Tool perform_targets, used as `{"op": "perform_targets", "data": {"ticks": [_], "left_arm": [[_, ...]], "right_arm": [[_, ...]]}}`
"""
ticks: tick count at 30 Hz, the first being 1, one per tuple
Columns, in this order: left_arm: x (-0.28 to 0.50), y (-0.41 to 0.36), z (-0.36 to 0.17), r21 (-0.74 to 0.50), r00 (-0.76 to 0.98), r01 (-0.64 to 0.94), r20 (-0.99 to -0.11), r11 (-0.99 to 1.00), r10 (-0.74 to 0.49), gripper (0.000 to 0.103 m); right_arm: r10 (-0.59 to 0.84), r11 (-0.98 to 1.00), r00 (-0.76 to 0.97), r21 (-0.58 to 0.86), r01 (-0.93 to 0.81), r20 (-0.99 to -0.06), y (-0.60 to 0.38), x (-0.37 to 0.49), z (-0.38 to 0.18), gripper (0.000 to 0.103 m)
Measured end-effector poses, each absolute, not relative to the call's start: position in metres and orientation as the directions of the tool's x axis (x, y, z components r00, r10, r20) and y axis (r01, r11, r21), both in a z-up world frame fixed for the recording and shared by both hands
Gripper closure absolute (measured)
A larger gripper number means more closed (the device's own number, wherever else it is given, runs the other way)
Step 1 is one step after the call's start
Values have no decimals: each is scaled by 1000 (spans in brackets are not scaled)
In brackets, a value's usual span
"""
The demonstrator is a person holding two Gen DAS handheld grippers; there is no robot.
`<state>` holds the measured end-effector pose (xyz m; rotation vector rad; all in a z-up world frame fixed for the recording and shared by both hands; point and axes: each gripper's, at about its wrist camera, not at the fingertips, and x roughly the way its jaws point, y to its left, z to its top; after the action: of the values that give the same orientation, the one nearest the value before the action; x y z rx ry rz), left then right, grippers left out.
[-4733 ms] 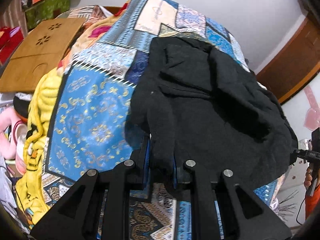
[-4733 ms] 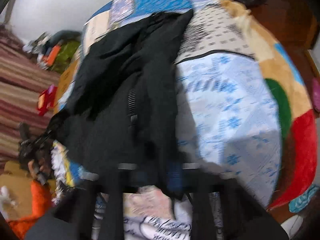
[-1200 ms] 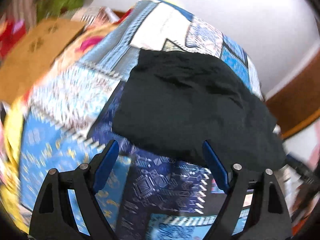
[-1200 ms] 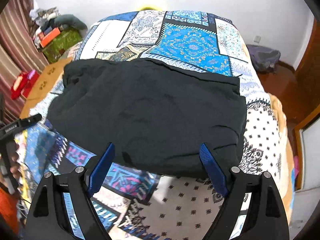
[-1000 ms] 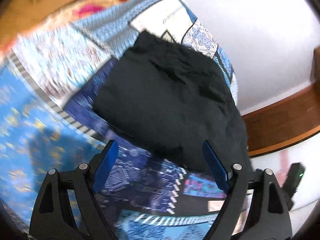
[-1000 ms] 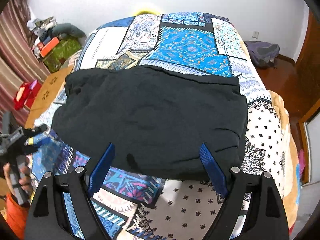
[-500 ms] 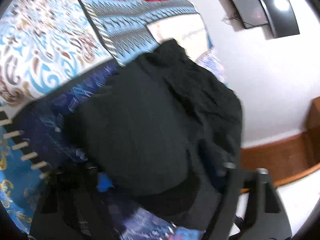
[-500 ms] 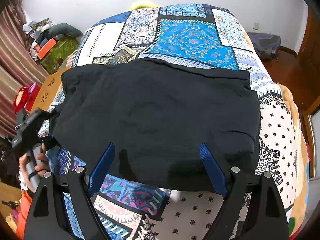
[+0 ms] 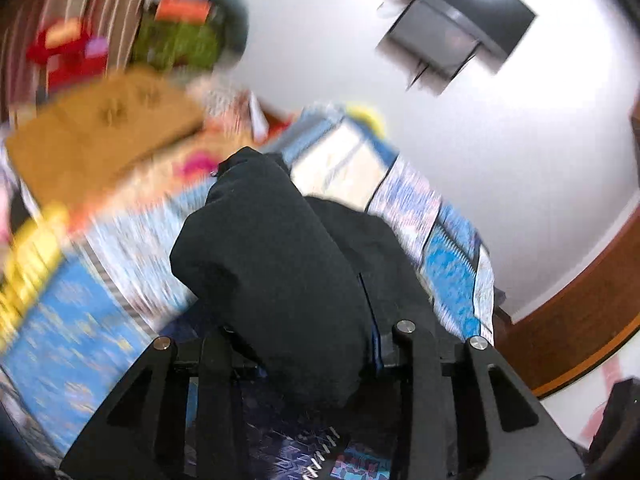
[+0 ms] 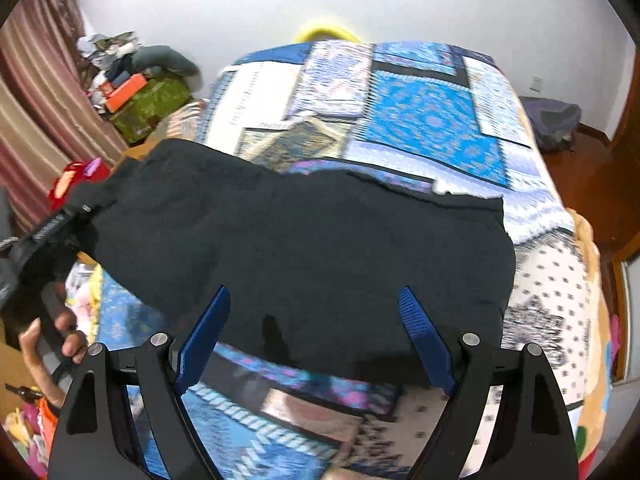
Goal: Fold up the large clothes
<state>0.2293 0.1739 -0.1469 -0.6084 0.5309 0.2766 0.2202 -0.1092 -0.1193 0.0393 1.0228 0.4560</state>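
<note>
A large black garment lies spread across the patchwork bed quilt. My left gripper has a bunched fold of the garment between its fingers, and its jaws are closing on it. The fold rises off the quilt. In the right wrist view the left gripper sits at the garment's left end, held by a person's hand. That end is raised. My right gripper stands open over the garment's near edge, nothing between its blue pads.
A wooden board lies beside the bed. A green box with clutter and striped curtains stand on the left. A grey bag lies on the floor at the right. A screen hangs on the white wall.
The left gripper went from wide open to narrowed on the garment's left end and rose, lifting it. The right gripper stayed open and edged slightly over the near edge.
</note>
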Motion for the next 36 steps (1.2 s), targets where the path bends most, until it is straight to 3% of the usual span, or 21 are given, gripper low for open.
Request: {"op": "perform_targets", "data": {"ticks": [5,9,15,19,25,28,33,34,36], "left_arm": [[193,162,-91,-301,870,-378,-439,876,224,68],[179,152,-71,-212,886,-347,-393,914,245,68],[188,124,-81,-128,874,-253,-455,959,170,70],[193,100,-80,-89,877,-214,-457,973,151,70],[205,42,-85,-35,875,-94,-480,995,66,70],[214,8,-101,-34,850,-27,-526,999,5,70],[240,-47,-156,-26,712,110,-695,994,-97,65],[244,-53,-166,-33,676,123,-729,992,-108,63],[253,-59,-189,-80,588,152,-794,985,-155,48]], "right_arm": [[480,847,369,312,-430,-796,-55,215,-125,19],[495,812,293,316,-490,-818,-8,209,-153,19],[457,783,211,278,-557,-864,28,204,-197,18],[490,750,177,309,-584,-854,9,206,-190,19],[443,856,338,280,-435,-830,-85,206,-166,19],[406,899,382,285,-334,-830,-135,206,-162,19],[350,936,417,301,-181,-839,-200,208,-164,19],[345,939,419,306,-159,-840,-210,206,-166,19],[334,942,423,305,-137,-842,-223,197,-165,19]]}}
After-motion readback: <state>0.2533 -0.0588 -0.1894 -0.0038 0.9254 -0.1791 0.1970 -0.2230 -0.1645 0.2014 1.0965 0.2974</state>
